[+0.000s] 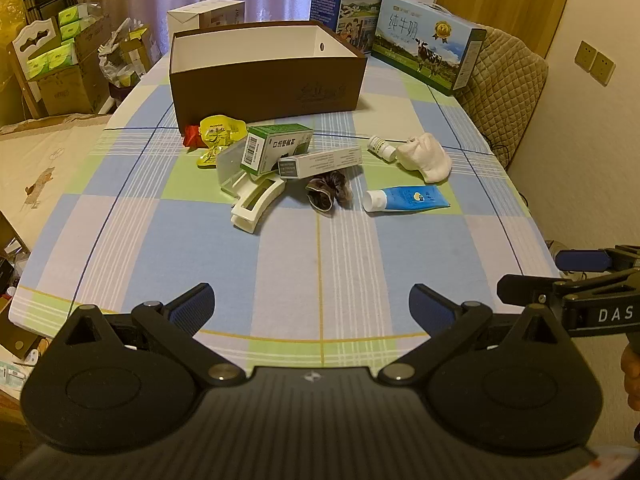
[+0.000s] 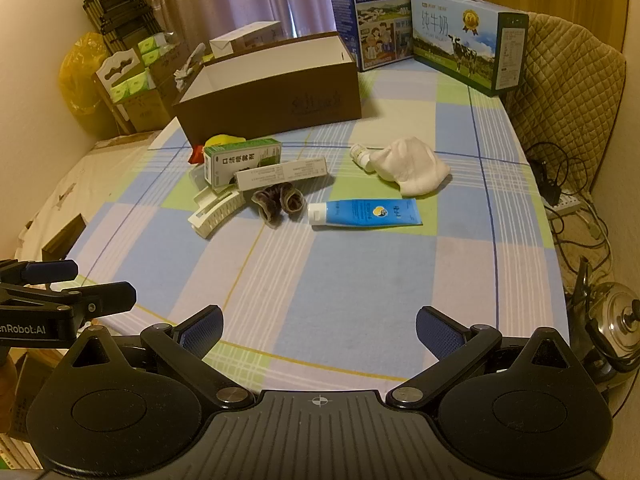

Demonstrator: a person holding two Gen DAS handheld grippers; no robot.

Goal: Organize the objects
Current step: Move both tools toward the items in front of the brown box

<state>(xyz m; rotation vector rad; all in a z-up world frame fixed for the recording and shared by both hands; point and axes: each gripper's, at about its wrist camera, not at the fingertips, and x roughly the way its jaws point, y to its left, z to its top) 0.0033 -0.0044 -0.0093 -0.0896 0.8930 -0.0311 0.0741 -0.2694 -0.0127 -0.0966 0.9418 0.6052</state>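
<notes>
An open brown box (image 1: 264,80) (image 2: 276,92) stands at the back of the table, with loose items in front of it. They are a yellow packet (image 1: 218,134), a green medicine box (image 1: 276,148) (image 2: 240,162), a long white carton (image 1: 320,162) (image 2: 282,174), a white plastic holder (image 1: 256,200) (image 2: 216,210), a dark scrunchie (image 1: 328,190) (image 2: 278,202), a blue tube (image 1: 408,199) (image 2: 366,213), a small white bottle (image 1: 382,147) (image 2: 360,155) and a white cloth (image 1: 426,156) (image 2: 410,166). My left gripper (image 1: 312,308) and right gripper (image 2: 318,328) are open and empty over the near table edge.
Two milk cartons (image 1: 426,52) (image 2: 374,12) stand at the back right, a white box (image 1: 206,14) behind the brown box. A padded chair (image 2: 568,80) is at the right, a metal kettle (image 2: 616,328) on the floor, stacked boxes (image 1: 60,64) at the left.
</notes>
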